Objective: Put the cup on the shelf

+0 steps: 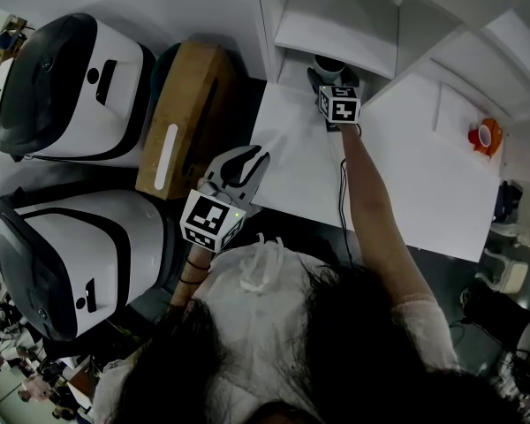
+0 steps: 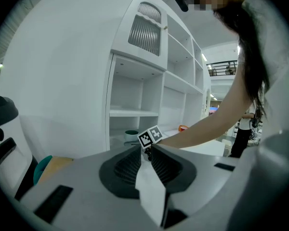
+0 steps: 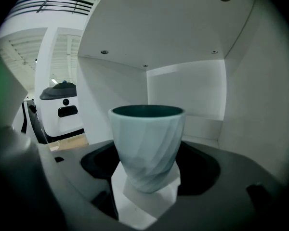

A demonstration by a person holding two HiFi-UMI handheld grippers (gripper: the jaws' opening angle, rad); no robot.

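Inside the shelf (image 3: 159, 28) bay, the side wall is closing in on the right of the cup (image 3: 147, 143) that the right gripper (image 1: 331, 76) is clamping, the back wall is standing behind it and a board is hanging overhead, while the bay's left is lying open. The white worktop (image 1: 424, 175) in front is lying bare and wide, with only the person's arm (image 1: 371, 193) crossing it. On the left, a brown box (image 1: 190, 113) and two white machines (image 1: 71, 87) are crowding the side where the left gripper (image 1: 246, 162) is hovering, jaws apart.
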